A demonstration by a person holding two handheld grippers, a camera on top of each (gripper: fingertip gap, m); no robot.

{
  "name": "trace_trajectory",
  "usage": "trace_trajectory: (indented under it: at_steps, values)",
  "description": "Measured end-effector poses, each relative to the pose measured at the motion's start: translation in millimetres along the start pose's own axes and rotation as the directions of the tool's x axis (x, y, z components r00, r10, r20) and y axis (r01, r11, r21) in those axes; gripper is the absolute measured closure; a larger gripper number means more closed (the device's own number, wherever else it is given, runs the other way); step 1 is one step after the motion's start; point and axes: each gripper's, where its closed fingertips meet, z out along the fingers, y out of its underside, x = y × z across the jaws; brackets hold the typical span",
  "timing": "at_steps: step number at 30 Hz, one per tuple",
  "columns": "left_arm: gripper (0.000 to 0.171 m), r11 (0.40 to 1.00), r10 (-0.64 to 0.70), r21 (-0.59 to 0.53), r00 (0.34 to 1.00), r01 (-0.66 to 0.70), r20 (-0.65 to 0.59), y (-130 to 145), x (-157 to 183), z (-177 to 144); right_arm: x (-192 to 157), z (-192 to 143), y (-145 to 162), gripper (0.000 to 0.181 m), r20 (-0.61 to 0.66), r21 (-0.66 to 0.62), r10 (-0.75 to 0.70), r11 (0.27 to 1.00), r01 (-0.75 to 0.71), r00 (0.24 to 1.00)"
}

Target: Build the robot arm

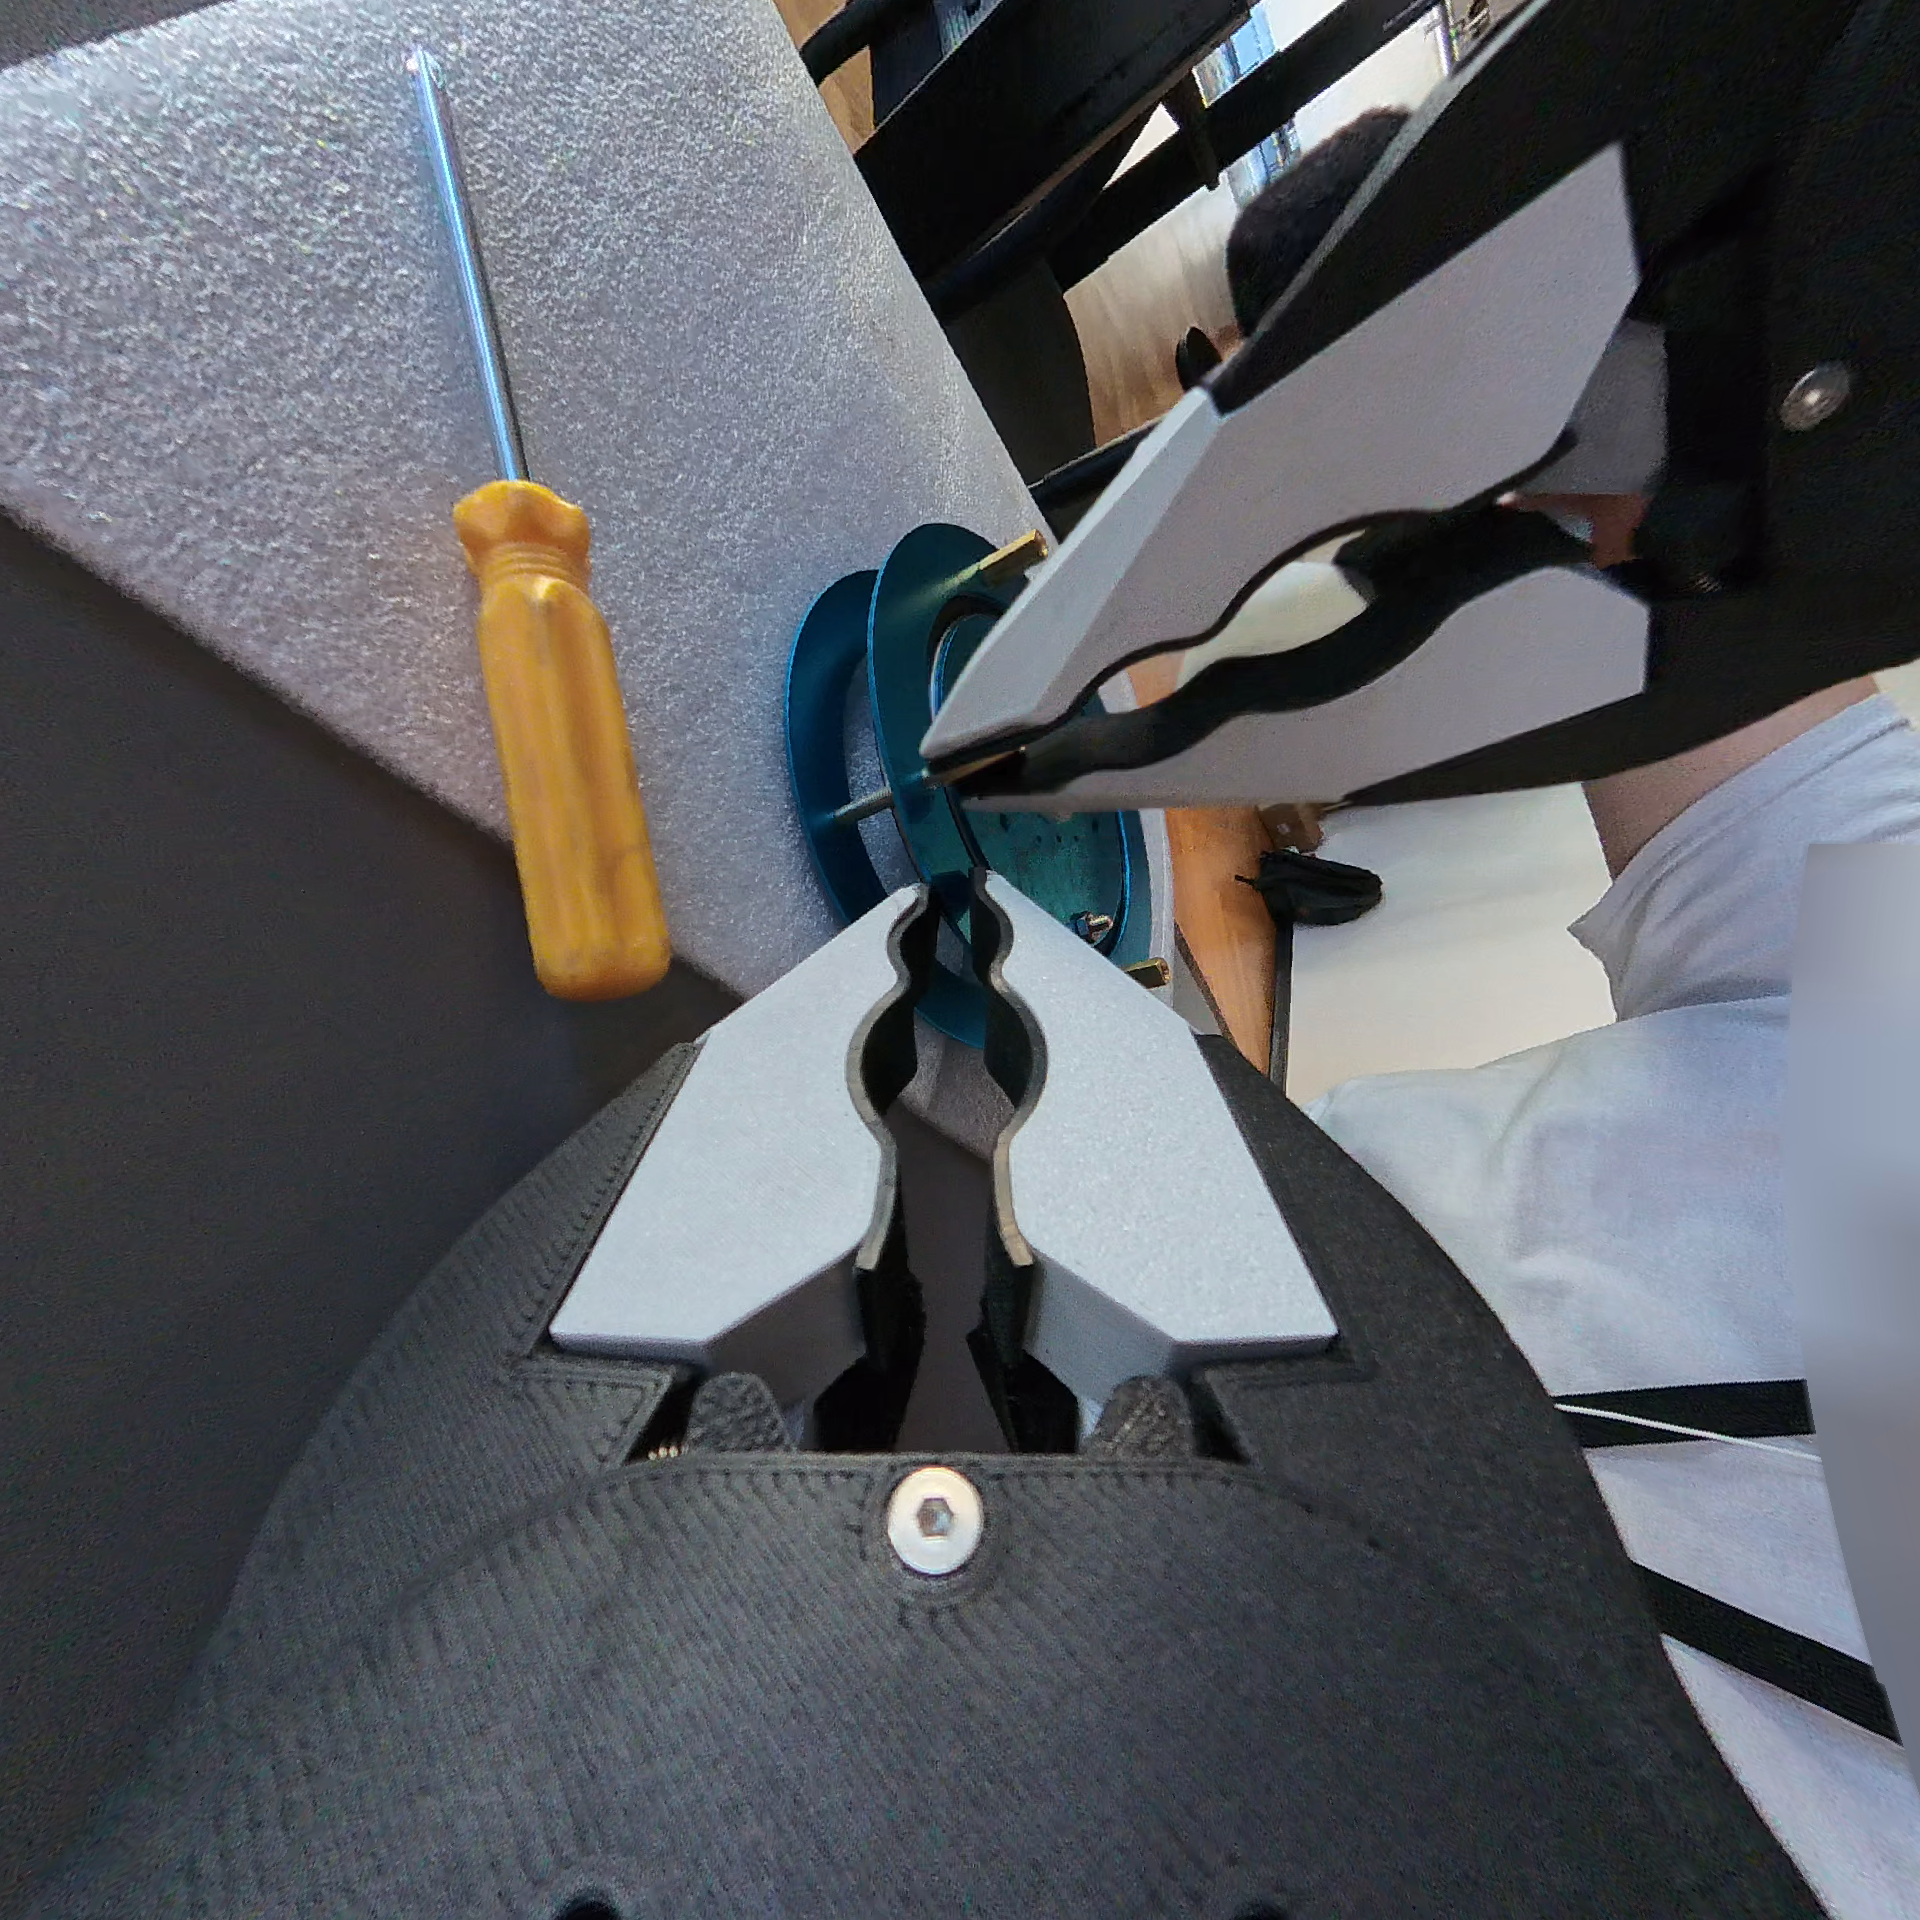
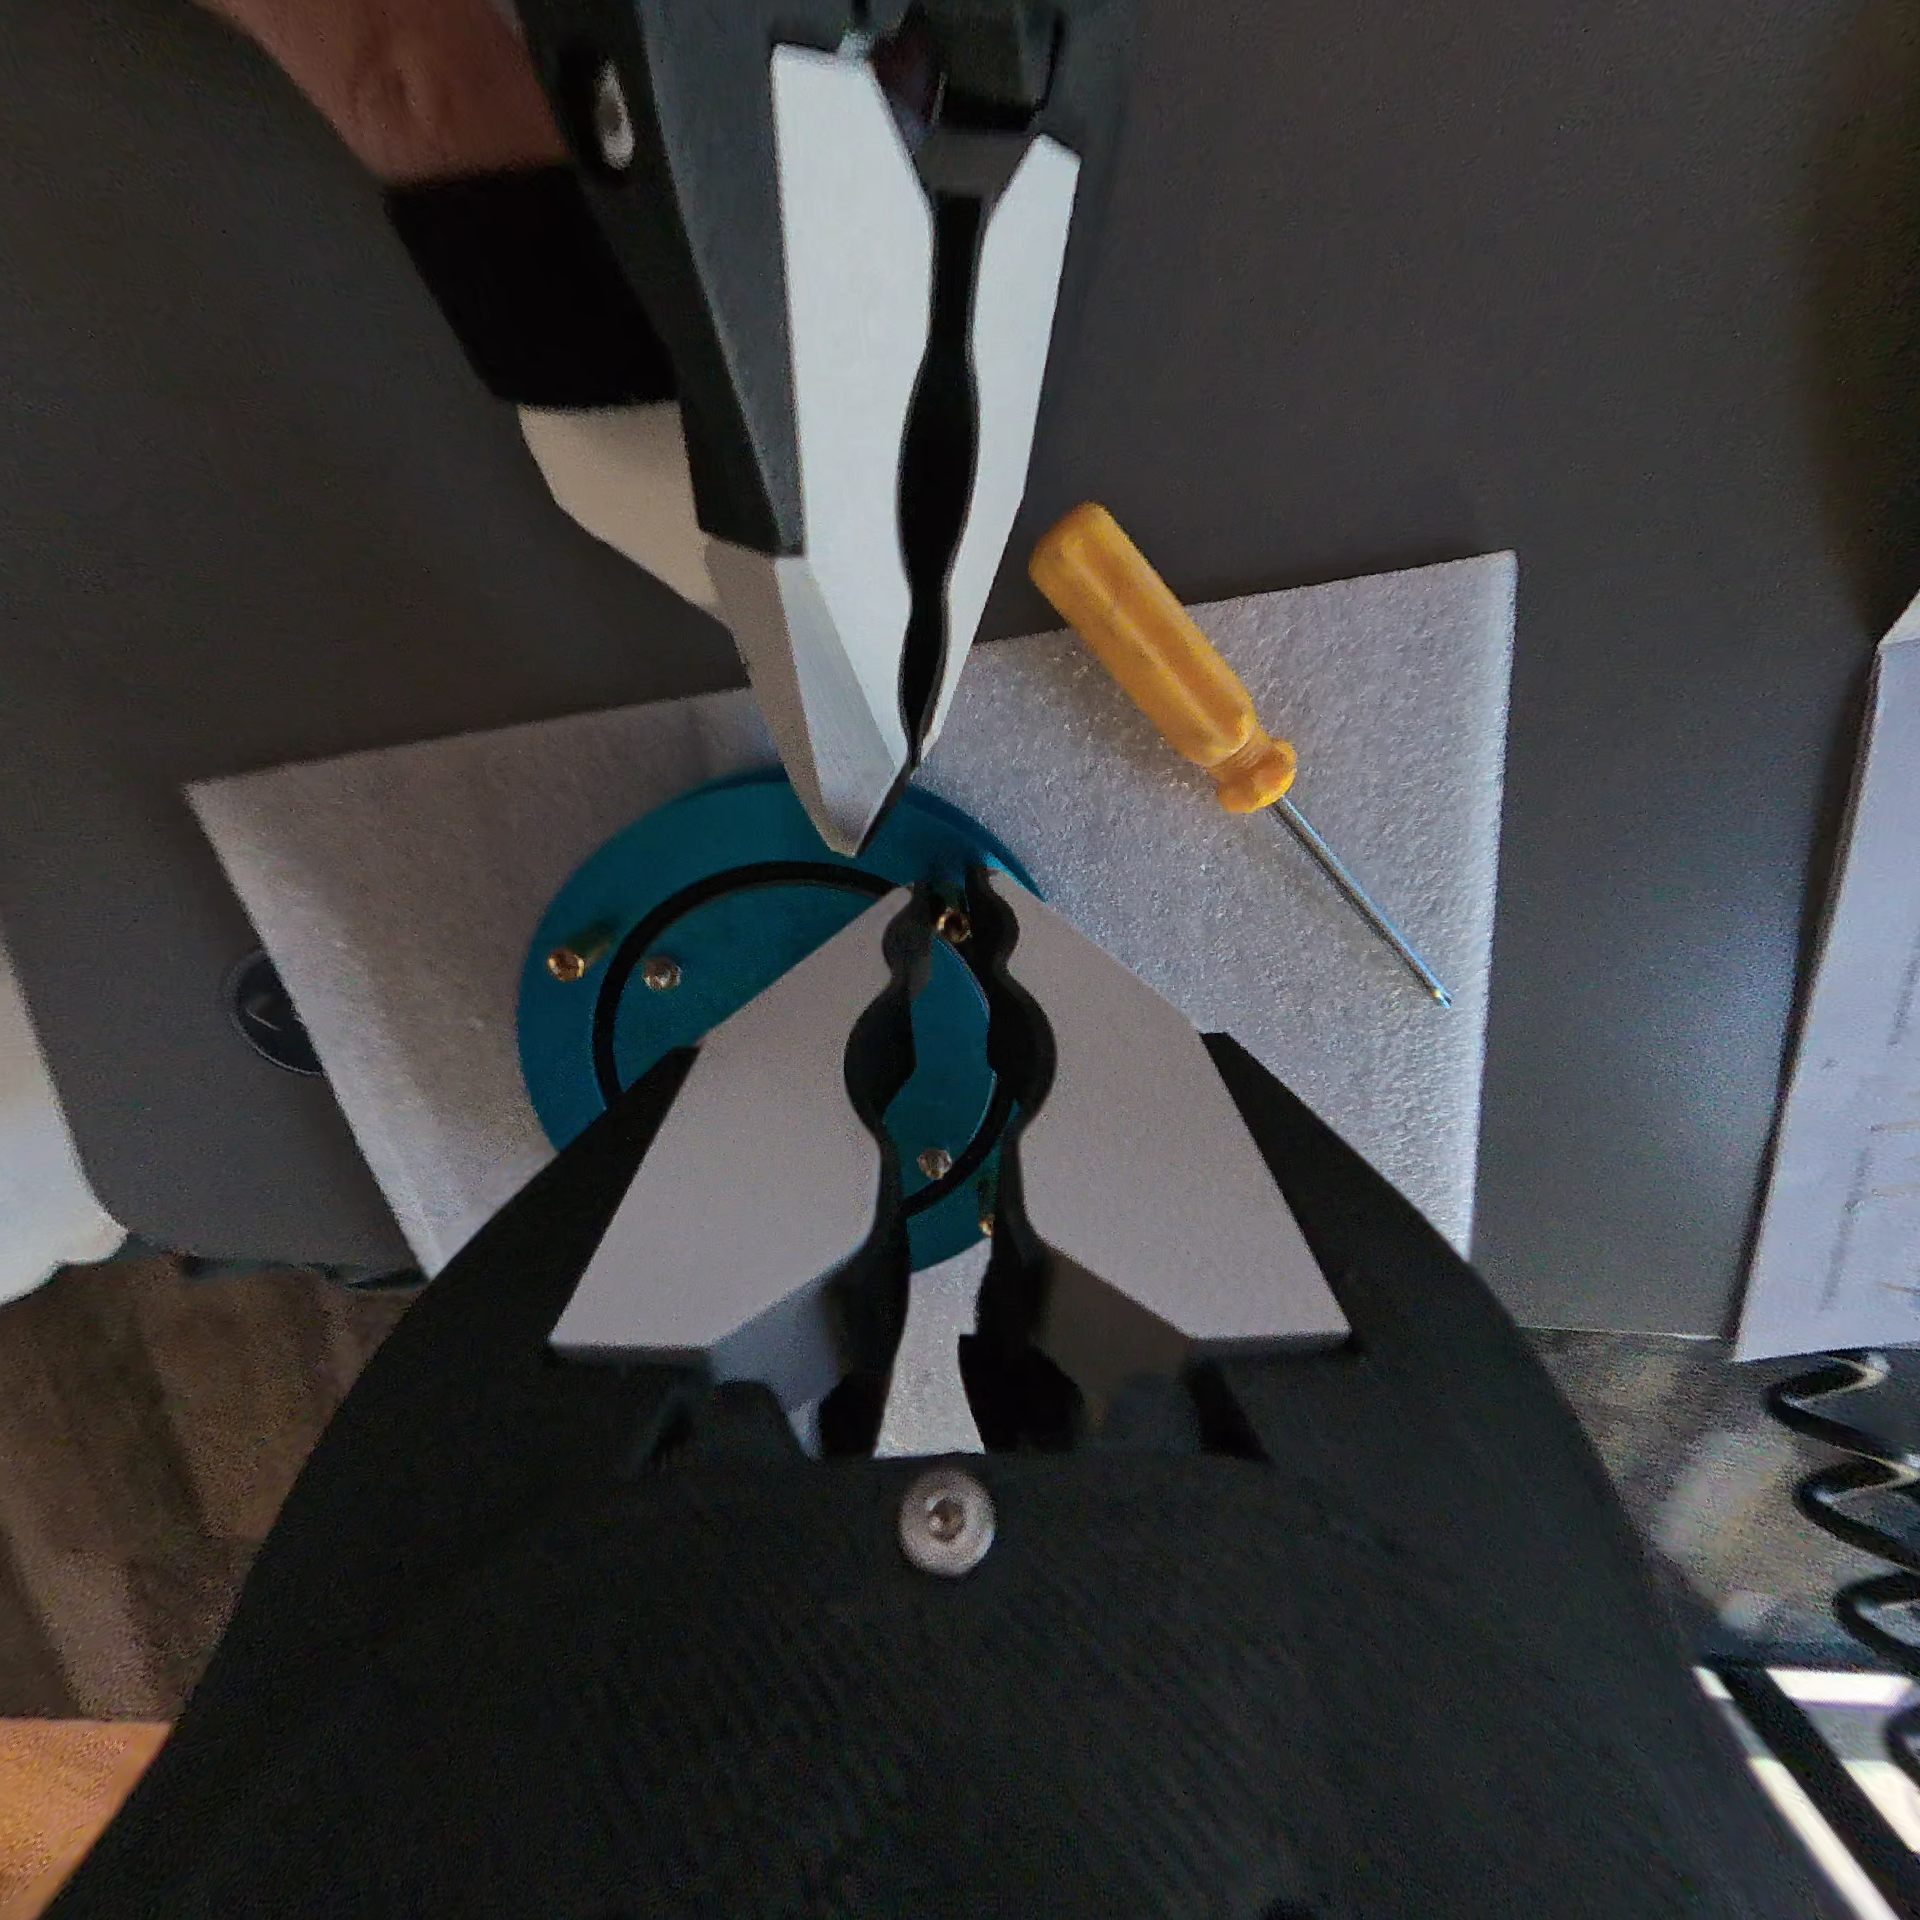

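Two grippers meet over one blue metal disc assembly (image 2: 582,997) that sits on a white foam sheet (image 2: 1299,727) on your dark grey table (image 2: 1558,312). Your left gripper (image 1: 951,891) has its fingers drawn close on the rim of the upper blue plate (image 1: 904,665), pinching its thin edge. Your right gripper (image 2: 943,896) comes in from the opposite side, fingers nearly together at a small brass standoff (image 2: 954,921) near the disc edge; whether it truly grips that post or only touches it, you cannot tell. More brass posts (image 2: 566,961) stand on the ring face, and a thin screw (image 1: 868,805) bridges the two stacked blue plates. Just beside the disc lies a screwdriver (image 1: 566,748) with a yellow handle, flat on the foam, its shaft pointing away from the disc, handle end hanging past the foam edge. White boxes (image 2: 1860,987) stand at the right margin of the right wrist view, cut off. Coiled black cable (image 2: 1849,1475) shows low at right, blurred. Much of the disc's centre is hidden behind the grey fingers (image 2: 727,1174). A white-clad torso (image 1: 1558,1195) fills the left wrist view's right side.
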Motion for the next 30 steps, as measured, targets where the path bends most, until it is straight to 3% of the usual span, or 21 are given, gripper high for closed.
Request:
trace_trajectory:
  at_steps: [1, 3, 5, 6, 9, 11, 16, 18, 20, 21, 26, 28, 30]
  values:
    - [0.167, 1.0, 0.001, 0.0, 1.0, -0.001, 0.001, 0, 0, 0, 0, 1, 0, 0.176, -0.007, -0.001, 0.005, 1.0, -0.005, 1.0]
    - [0.167, 1.0, 0.002, 0.003, 1.0, -0.002, 0.005, 0, 0, -1, 1, 0, 0, 0.175, 0.018, -0.014, 0.202, 0.979, -0.202, 0.979]
    - [0.167, 1.0, 0.001, 0.004, 1.0, -0.001, 0.007, 0, -1, -1, 2, 1, 1, 0.175, 0.058, 0.002, 0.404, 0.914, -0.405, 0.913]
    - [0.167, 1.0, 0.002, 0.001, 1.0, -0.002, 0.006, 0, 0, 0, 2, 0, 1, 0.175, 0.071, 0.011, 0.445, 0.895, -0.447, 0.893]
    - [0.167, 1.0, 0.001, -0.001, 1.0, -0.001, 0.006, 0, 0, 0, 4, -3, 0, 0.173, 0.005, 0.034, 0.342, 0.939, -0.342, 0.94]
    - [0.167, 1.0, -0.005, -0.001, 1.0, 0.005, 0.0, 0, 0, 0, 7, -5, -3, 0.163, -0.056, 0.038, 0.212, 0.977, -0.211, 0.976]
    - [0.167, 1.0, -0.002, -0.001, 1.0, 0.002, 0.001, 0, 0, -1, 1, 1, -1, 0.175, -0.063, -0.01, 0.04, 0.999, -0.04, 0.997]
    - [0.167, 1.0, 0.0, 0.002, 1.0, 0.0, 0.001, 0, 0, -1, 1, 1, 0, 0.176, -0.039, -0.017, 0.192, 0.981, -0.192, 0.981]
    - [0.167, 1.0, -0.001, 0.003, 1.0, 0.001, 0.004, 0, -1, -1, 2, 2, 1, 0.175, 0.025, 0.002, 0.435, 0.9, -0.435, 0.9]
    - [0.167, 1.0, -0.002, 0.003, 1.0, 0.002, 0.001, 0, 0, -1, 1, 1, 1, 0.174, 0.061, 0.005, 0.489, 0.872, -0.49, 0.87]
    - [0.167, 1.0, -0.007, 0.0, 1.0, 0.007, -0.003, 0, 0, -1, 3, -17, -13, 0.168, 0.098, 0.118, 0.31, 0.94, -0.32, 0.946]
    - [0.167, 1.0, -0.006, -0.001, 1.0, 0.006, -0.003, 0, 0, -1, 2, -23, -16, 0.163, 0.077, 0.149, 0.116, 0.981, -0.127, 0.99]
    - [0.167, 1.0, -0.004, -0.001, 1.0, 0.004, -0.002, 0, 0, -1, 5, -20, -7, 0.163, -0.01, 0.1, -0.071, 0.992, 0.072, 0.997]
